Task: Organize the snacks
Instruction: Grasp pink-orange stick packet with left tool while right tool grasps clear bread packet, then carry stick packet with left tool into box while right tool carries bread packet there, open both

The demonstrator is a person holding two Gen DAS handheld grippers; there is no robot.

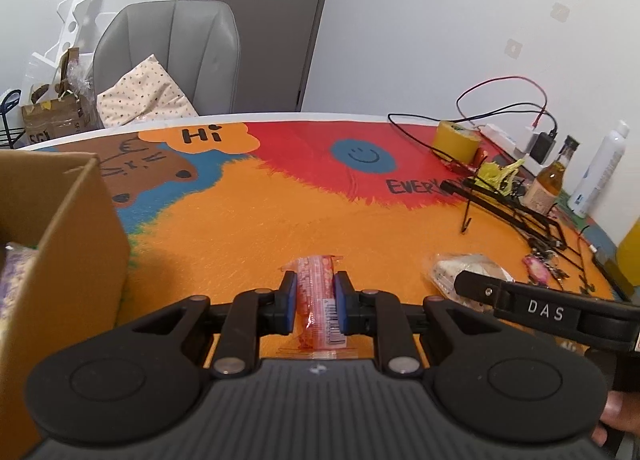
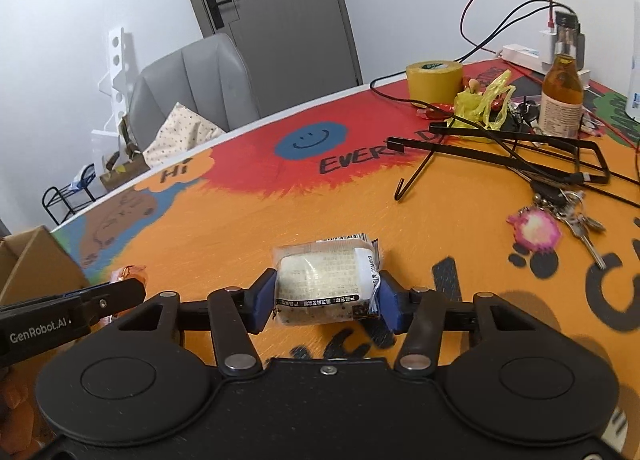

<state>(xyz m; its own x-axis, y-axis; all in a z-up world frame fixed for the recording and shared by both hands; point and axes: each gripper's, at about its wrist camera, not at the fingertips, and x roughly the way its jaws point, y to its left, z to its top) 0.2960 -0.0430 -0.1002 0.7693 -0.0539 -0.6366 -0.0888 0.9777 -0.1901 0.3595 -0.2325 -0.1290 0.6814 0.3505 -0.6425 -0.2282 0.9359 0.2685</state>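
A: The pink snack stick (image 1: 318, 292) sits pinched in the left tongs (image 1: 315, 302), lifted above the counter (image 1: 248, 236). The wrapped rice cake (image 2: 326, 284) is clamped in the right tongs (image 2: 326, 294).

B: Where do they go?

A: Likely the cardboard box (image 1: 76, 227) at the left.

B: Risks?

A: The slick wrapper could slide from the pads, and the two tongs, close together, could collide near the box wall.

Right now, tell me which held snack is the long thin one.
The pink stick snack in the left hand-held gripper; the right hand-held gripper holds a squat, pale wrapped block.
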